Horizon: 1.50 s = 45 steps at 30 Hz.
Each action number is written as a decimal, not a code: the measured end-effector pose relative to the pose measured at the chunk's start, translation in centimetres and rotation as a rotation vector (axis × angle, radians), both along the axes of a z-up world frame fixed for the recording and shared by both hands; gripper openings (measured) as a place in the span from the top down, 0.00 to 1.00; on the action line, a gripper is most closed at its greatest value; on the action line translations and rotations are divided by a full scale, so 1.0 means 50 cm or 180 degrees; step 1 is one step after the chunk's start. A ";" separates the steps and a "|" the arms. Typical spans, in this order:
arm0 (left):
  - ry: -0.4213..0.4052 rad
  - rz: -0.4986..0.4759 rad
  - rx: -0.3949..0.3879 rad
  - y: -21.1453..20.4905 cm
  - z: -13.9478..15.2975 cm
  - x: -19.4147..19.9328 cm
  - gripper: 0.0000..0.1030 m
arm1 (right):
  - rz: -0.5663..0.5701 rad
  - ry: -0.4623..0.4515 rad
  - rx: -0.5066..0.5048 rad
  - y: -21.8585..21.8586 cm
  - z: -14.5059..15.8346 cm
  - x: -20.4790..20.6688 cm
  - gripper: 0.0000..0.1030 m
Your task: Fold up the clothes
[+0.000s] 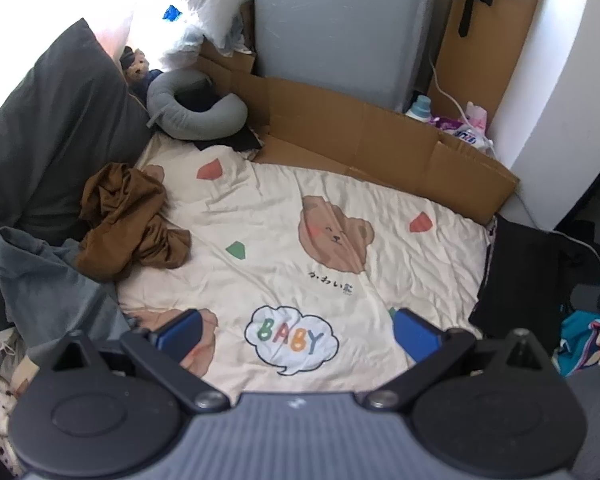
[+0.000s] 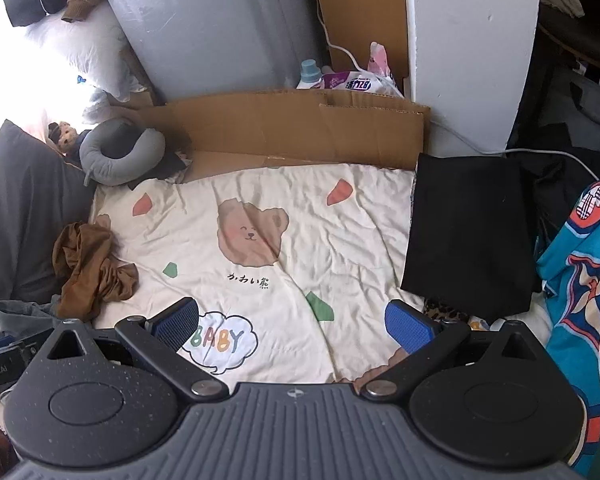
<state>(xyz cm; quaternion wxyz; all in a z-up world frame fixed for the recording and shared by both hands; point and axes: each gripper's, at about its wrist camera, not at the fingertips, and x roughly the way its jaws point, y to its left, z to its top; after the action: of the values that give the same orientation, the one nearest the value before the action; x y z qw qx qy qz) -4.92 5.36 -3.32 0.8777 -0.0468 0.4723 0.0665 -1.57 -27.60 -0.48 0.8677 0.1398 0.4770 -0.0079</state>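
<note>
Tongs first: left tongs (image 1: 296, 330) spread wide, blue pads (image 1: 182, 330) well apart, nothing between them, hovering above the cream bedsheet (image 1: 284, 216) over its "BABY" speech bubble (image 1: 292, 338). Right tongs (image 2: 292, 326) likewise gaping, empty, pads (image 2: 408, 326) flanking the same stretch of sheet.

Further out, on the bed: crumpled brown garment (image 1: 128, 224) in a loose heap at the left edge of the sheet, unfolded, touching a rumpled grey-blue garment (image 1: 48, 284) just beside it. Dark grey pillow (image 1: 48, 132) behind both. Folded black garment (image 2: 468, 232) lying flat at the right edge of the sheet, neat and rectangular, well apart from the brown heap. Printed bear face (image 2: 252, 236) between the two. Bright blue patterned cloth (image 2: 576, 292) just beyond the black piece, on the far right.

At the head of the bed: grey U-shaped neck pillow (image 1: 196, 112) with a small plush bear (image 1: 136, 66) tucked beside it. Flattened cardboard (image 1: 364, 140) standing along the far edge, more a low wall than a box, holding nothing visible. Behind the cardboard, a blue-capped bottle (image 2: 310, 74) and a plastic bag (image 2: 364, 80) with purple-and-white packaging inside, contents otherwise unreadable. Tall grey appliance (image 1: 340, 24) behind, white wall (image 2: 472, 48) to its right.
</note>
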 end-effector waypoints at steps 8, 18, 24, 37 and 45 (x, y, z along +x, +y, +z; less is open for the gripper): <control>0.0054 -0.0006 0.0006 -0.008 -0.001 -0.004 0.00 | 0.0108 0.0039 0.0048 -0.003 -0.002 -0.011 0.01; 0.0140 0.0016 0.0015 -0.018 -0.014 -0.010 0.00 | 0.0211 0.0062 0.0080 -0.001 -0.007 -0.008 0.01; 0.0298 0.0093 -0.0088 -0.004 -0.031 -0.005 0.00 | 0.0273 0.0080 0.0071 0.002 -0.011 -0.011 0.01; 0.0333 0.0315 -0.0094 0.015 -0.038 -0.017 0.00 | 0.0542 0.0233 -0.0092 0.026 -0.017 -0.006 0.01; 0.0320 0.0336 0.0012 0.007 -0.042 -0.012 0.01 | 0.0579 0.0236 -0.0179 0.033 -0.018 -0.007 0.01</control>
<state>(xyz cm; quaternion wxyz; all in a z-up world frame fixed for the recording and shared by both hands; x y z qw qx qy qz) -5.53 5.70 -5.40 0.8482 -0.0666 0.5126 0.1158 -1.93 -25.96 -1.38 0.8501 0.0711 0.5191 0.0524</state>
